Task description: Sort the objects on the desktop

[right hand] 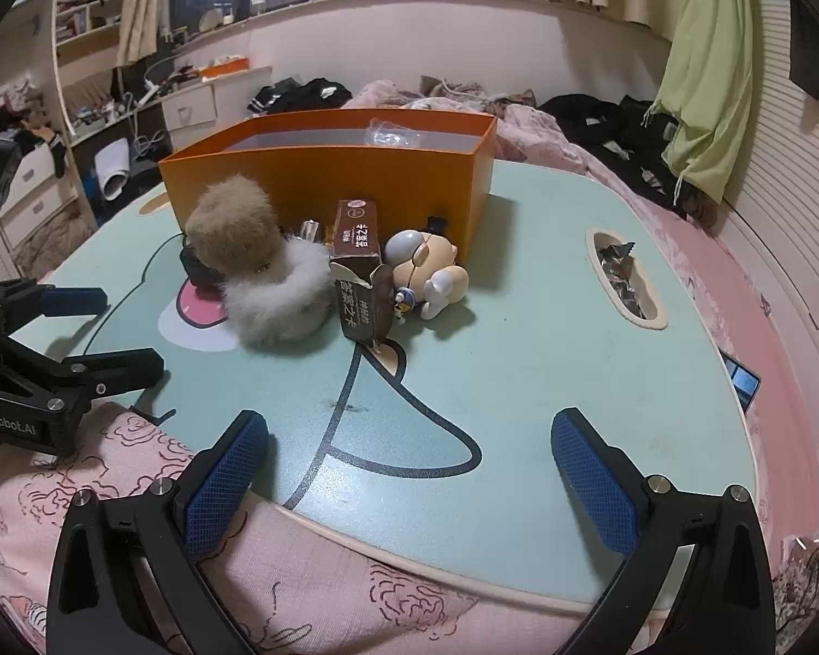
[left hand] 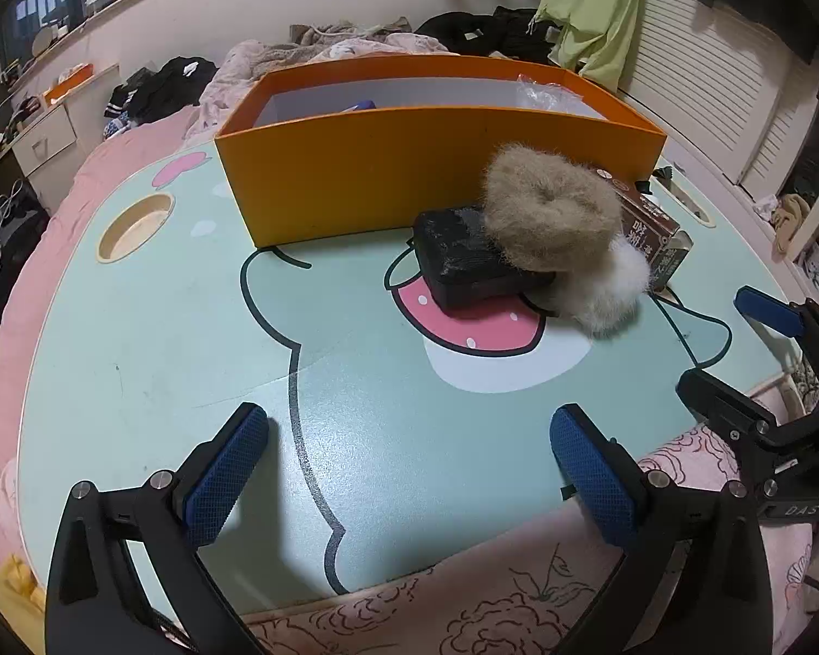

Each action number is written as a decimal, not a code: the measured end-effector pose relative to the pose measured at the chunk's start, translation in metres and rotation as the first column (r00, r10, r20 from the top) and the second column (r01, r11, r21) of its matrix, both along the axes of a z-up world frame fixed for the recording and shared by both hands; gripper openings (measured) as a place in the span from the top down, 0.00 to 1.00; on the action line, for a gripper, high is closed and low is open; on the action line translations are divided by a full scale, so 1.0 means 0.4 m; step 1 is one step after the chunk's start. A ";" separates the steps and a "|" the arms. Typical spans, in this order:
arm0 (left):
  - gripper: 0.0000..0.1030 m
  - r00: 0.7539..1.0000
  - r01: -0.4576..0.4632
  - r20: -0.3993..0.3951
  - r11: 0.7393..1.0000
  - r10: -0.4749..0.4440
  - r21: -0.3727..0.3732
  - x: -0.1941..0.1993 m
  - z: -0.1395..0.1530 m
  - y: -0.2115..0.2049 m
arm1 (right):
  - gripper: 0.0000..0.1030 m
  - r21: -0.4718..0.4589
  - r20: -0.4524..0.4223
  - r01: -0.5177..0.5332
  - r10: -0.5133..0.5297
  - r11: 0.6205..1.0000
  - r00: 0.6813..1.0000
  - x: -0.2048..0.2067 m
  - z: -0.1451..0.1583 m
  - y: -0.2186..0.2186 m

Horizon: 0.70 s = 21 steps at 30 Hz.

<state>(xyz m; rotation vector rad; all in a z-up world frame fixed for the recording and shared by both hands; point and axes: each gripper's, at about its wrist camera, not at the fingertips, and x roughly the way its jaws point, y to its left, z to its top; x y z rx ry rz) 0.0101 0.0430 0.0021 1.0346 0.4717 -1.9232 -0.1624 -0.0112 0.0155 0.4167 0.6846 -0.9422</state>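
Nearest, the left gripper (left hand: 409, 469) hangs over the near edge of the mint cartoon table (left hand: 153, 338) with its blue-padded fingers spread wide and nothing between them. The right gripper (right hand: 409, 475) hovers beside it, likewise wide apart and empty. Farther in, mid-table, a black case (left hand: 458, 259) lies flat with a tan fluffy scrunchie (left hand: 551, 215) leaning on it and a white fluffy scrunchie (right hand: 278, 295) touching both, to the right. Just right of those stands a brown opened carton (right hand: 361, 278), then a small figurine (right hand: 426, 267) lying on its side. At the far side sits the open orange box (left hand: 409, 174), a clear plastic wrapper (right hand: 390, 134) inside
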 end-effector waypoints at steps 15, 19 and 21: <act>0.00 0.999 0.029 -0.016 1.000 -0.029 -0.003 0.006 0.011 -0.003 | 0.00 0.000 0.000 0.001 -0.001 1.000 1.000 0.000 -0.001 0.001; 0.00 0.998 0.051 -0.033 0.999 -0.051 -0.011 0.005 0.025 -0.001 | 0.00 -0.001 0.000 0.002 -0.002 1.000 1.000 0.000 -0.002 0.001; 0.00 0.995 0.080 -0.061 0.996 -0.082 -0.039 0.001 0.047 0.009 | 0.00 -0.001 0.001 0.002 -0.002 1.000 1.000 -0.001 -0.003 0.000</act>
